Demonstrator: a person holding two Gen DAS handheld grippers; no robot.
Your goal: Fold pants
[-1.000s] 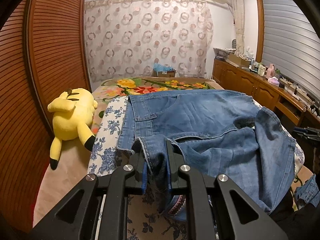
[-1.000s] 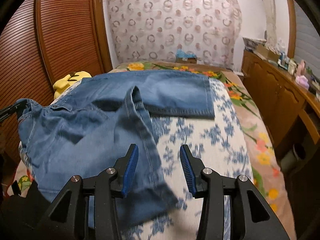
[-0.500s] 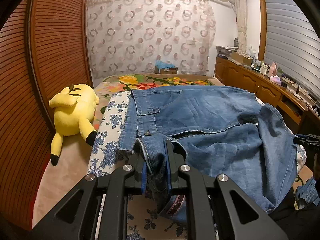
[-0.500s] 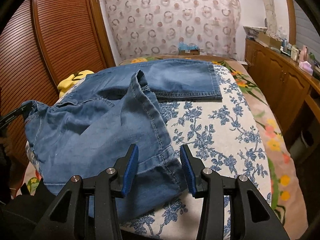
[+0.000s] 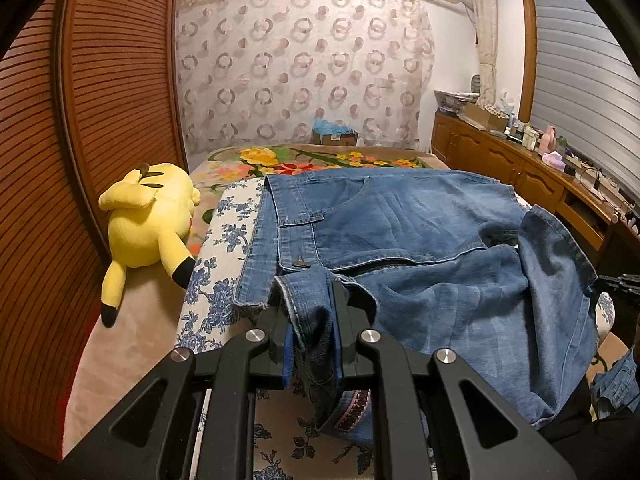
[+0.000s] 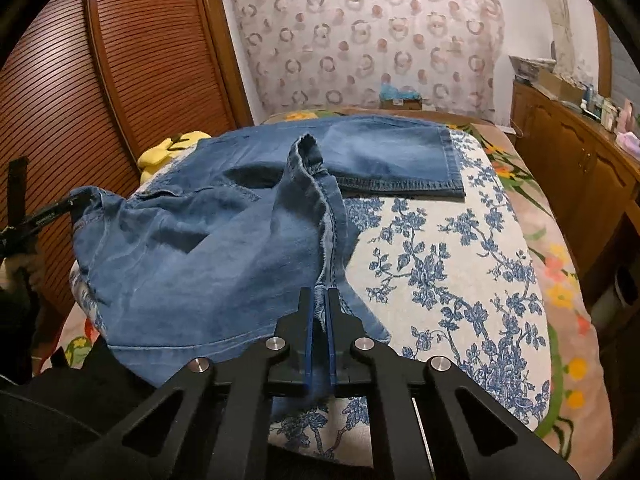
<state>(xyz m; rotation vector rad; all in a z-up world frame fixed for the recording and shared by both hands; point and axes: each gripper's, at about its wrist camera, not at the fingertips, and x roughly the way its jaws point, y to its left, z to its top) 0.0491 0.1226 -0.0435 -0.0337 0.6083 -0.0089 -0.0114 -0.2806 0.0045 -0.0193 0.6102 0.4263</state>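
Left wrist view: the left gripper [image 5: 312, 334] is clamped on the jeans [image 5: 420, 240] waistband bunched between its pads.

Right wrist view: the right gripper [image 6: 319, 328] pinches the hem. Beyond, one leg lies flat; the fold remains undone.

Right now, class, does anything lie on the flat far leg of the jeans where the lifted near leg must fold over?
Nothing visible does: the far leg lies bare, with the yellow plush toy off beside it.

Black tongs [image 6: 319, 320], blue pads [image 6: 308, 332], silver screws.
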